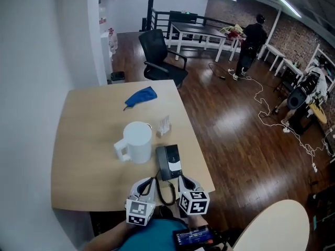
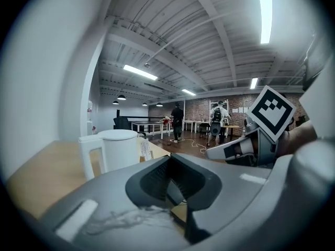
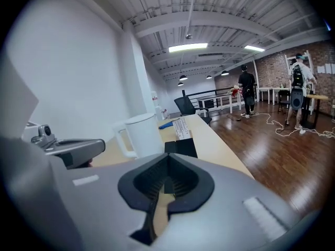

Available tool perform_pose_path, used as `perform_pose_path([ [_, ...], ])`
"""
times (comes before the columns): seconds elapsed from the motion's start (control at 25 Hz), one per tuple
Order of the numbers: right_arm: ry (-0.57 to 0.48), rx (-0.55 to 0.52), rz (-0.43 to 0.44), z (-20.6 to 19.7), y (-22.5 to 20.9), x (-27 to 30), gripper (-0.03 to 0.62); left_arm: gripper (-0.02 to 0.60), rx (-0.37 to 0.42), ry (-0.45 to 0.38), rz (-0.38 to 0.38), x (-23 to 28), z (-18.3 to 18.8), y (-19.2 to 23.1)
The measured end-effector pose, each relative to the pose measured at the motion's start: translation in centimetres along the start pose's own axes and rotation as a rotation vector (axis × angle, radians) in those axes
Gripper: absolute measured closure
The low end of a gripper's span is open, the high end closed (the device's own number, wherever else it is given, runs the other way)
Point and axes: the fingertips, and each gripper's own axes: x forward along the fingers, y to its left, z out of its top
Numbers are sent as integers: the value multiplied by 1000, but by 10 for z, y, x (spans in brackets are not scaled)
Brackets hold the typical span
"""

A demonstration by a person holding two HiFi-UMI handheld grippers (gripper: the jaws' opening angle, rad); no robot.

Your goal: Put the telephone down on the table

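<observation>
The black telephone [image 1: 168,162] lies flat on the wooden table [image 1: 89,140] near its front right edge, with its cord [image 1: 165,192] looping back toward me. In the right gripper view the telephone [image 3: 180,146] sits just beyond the jaws. My left gripper [image 1: 148,184] [image 2: 170,157] and right gripper [image 1: 184,181] [image 3: 167,159] hover side by side at the table's near edge, just short of the telephone. Both are shut with nothing between the jaws. Neither touches the telephone.
A white jug [image 1: 137,141] [image 2: 118,148] [image 3: 142,134] stands just left of the telephone. Behind it are a small clear stand [image 1: 164,124] and a blue cloth [image 1: 141,97]. An office chair [image 1: 159,56] is past the table's far end. A round table [image 1: 277,229] is at lower right.
</observation>
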Motion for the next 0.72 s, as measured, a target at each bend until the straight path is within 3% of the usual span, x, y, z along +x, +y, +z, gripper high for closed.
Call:
perform_pose_path([
  [0.4,-46,-9,-87,-22,39,-41,600,565,13,-22,-57,-56,-10,-6],
  [0.72,-12,-27,-138,-52,63,-77,600,565,-44,-2,-108,-91,-33,-19],
])
